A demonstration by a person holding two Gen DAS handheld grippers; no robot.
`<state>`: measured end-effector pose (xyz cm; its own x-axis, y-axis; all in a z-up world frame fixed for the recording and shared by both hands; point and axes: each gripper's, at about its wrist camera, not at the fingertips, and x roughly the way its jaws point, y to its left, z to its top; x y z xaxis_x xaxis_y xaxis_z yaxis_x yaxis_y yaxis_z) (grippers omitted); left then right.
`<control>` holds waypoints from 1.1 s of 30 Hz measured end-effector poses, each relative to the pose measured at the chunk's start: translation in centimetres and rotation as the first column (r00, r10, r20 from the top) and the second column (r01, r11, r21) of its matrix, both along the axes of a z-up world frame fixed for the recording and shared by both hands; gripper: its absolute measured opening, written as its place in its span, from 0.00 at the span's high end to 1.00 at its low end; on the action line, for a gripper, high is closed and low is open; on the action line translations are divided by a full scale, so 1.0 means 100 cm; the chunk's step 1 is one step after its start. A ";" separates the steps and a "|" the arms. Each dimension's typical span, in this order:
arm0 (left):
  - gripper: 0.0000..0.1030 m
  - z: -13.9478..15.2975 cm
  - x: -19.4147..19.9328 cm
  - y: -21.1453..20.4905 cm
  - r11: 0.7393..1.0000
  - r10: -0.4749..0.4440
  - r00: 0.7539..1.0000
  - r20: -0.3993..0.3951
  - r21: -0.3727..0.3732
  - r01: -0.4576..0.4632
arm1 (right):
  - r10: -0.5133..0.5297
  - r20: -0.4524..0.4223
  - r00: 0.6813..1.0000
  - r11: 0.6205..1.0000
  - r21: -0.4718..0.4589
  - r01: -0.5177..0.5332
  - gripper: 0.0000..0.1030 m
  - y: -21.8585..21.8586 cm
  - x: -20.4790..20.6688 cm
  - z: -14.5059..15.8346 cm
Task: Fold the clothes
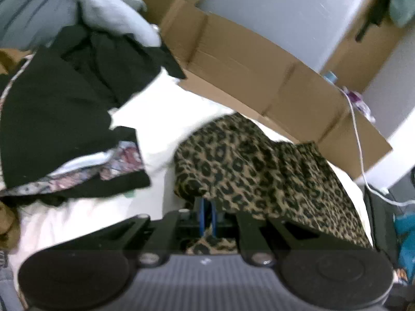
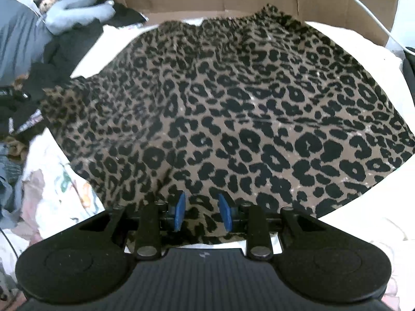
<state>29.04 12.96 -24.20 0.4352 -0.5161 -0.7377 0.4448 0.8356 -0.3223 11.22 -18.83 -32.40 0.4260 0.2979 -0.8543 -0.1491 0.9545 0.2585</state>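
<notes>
A leopard-print garment (image 1: 246, 171) lies on a white sheet (image 1: 155, 119). In the left wrist view my left gripper (image 1: 207, 215) is shut on the garment's near left edge, and the cloth hangs over its blue pads, raised off the sheet. In the right wrist view the same garment (image 2: 233, 108) spreads wide and mostly flat, its gathered waistband at the far side. My right gripper (image 2: 201, 212) hovers over the near hem. Its blue pads (image 2: 179, 212) stand apart, with the print showing between them and nothing pinched.
A flattened cardboard box (image 1: 246, 72) stands along the far side of the bed. A pile of black clothes (image 1: 64, 98) and a grey garment (image 1: 114, 10) lie to the left. A white cable (image 1: 358, 140) hangs at the right. Patterned bedding (image 2: 59, 194) lies near left.
</notes>
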 end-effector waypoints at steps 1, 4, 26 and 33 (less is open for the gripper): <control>0.94 0.000 -0.003 -0.004 1.000 -0.014 1.000 0.000 0.004 0.014 | 0.007 0.017 1.000 1.000 0.012 -0.007 0.65 0.000 0.000 0.003; 0.94 0.001 -0.009 -0.017 0.998 -0.055 0.998 -0.011 0.018 0.055 | 0.001 0.068 0.998 0.998 0.062 -0.005 0.61 0.002 0.002 0.007; 0.94 0.016 -0.031 -0.074 0.978 -0.206 0.976 -0.076 -0.046 0.203 | 0.094 0.233 0.968 0.970 0.196 -0.141 0.55 0.062 0.025 0.033; 0.95 0.015 -0.030 -0.068 0.978 -0.207 0.973 -0.101 -0.059 0.202 | 0.136 0.250 0.959 0.957 0.216 -0.192 0.55 0.095 0.034 0.031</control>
<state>26.01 6.20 -22.73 0.2374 -0.6223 -0.7459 0.5657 0.7128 -0.4146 14.60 -9.31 -29.28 0.5305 0.5612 -0.6354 -0.3808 0.8274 0.4128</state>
